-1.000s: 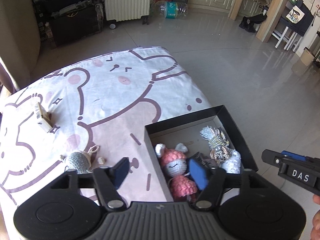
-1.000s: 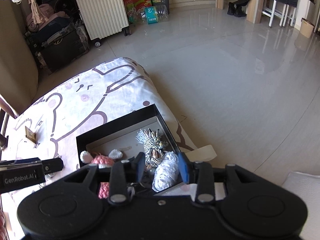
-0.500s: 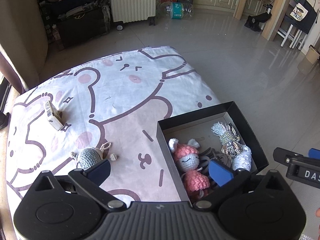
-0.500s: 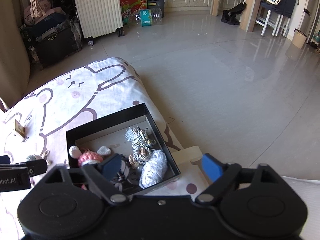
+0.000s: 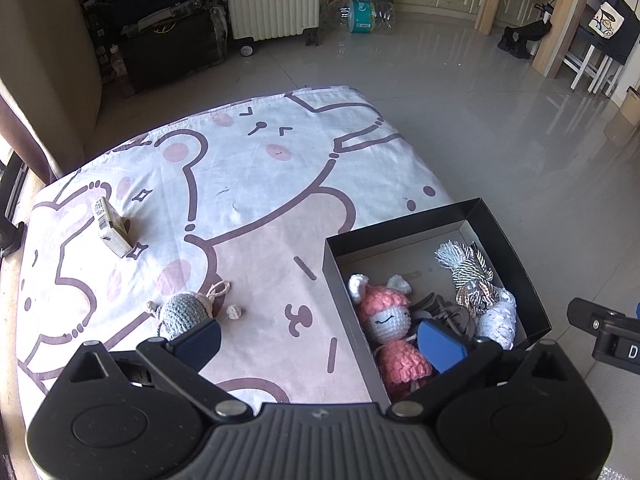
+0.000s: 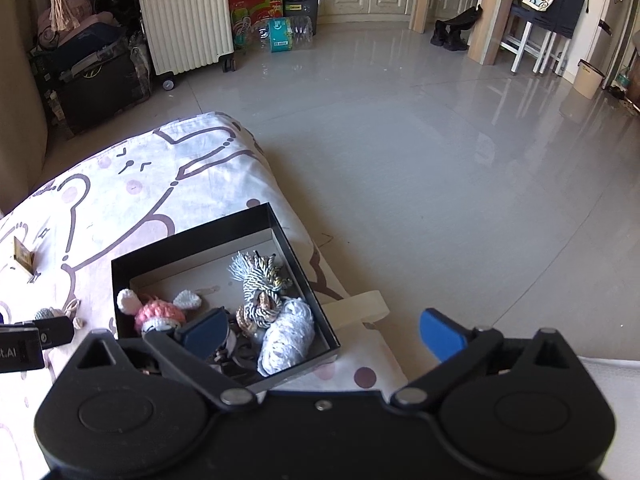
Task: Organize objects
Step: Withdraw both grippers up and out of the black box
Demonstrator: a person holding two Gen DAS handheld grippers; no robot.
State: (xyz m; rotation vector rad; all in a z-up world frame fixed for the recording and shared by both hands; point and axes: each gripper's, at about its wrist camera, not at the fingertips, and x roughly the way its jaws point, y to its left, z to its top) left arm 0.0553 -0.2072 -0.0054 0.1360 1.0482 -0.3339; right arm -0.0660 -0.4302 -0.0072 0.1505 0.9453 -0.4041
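While both grippers hang over the printed sheet, neither has hold of anything. In the left wrist view the left gripper fills the bottom of the frame with its jaws spread wide and nothing between the pads; its left finger stands just in front of the grey mouse, which lies on the sheet at lower left, and its right finger overlaps the near part of the box at lower right. Inside the box lie a pink doll, a striped rope toy, a white knit piece and some dark straps. A small carton stands alone on the sheet at middle left, well apart from the box. The right gripper's tip shows at the right edge.

In the right wrist view the right gripper has its jaws opening, already very wide, with nothing gripped; the left finger sits over the box's near side, the right finger out past the sheet's edge over the floor. A white suitcase stands at upper left.
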